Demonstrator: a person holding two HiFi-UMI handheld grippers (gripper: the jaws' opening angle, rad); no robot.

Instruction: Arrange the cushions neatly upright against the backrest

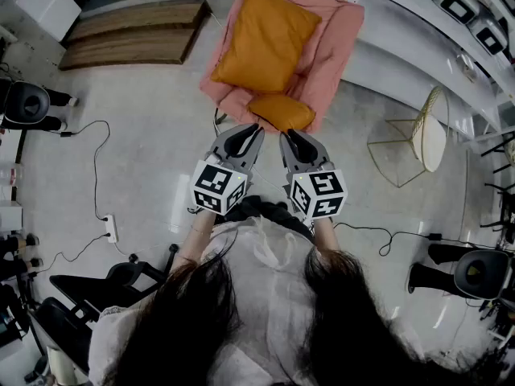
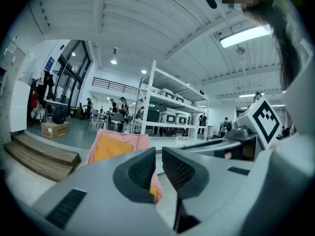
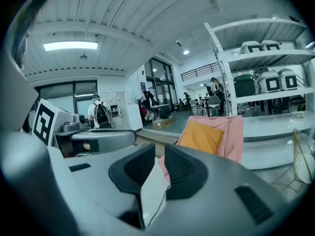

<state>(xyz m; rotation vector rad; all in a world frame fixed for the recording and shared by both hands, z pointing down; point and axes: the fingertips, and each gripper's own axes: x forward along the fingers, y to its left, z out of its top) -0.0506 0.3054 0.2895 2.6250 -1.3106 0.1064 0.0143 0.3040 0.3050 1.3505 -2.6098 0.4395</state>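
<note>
On the pink chair ahead sit two orange cushions: the large cushion leans against the backrest, and the small cushion lies at the seat's front edge, just beside it. Short of the chair, two grippers are held side by side. The left gripper and the right gripper each have their jaws drawn nearly together, leaving only a slit with nothing pinched. Each bears one cube of black-and-white square markers.
</note>
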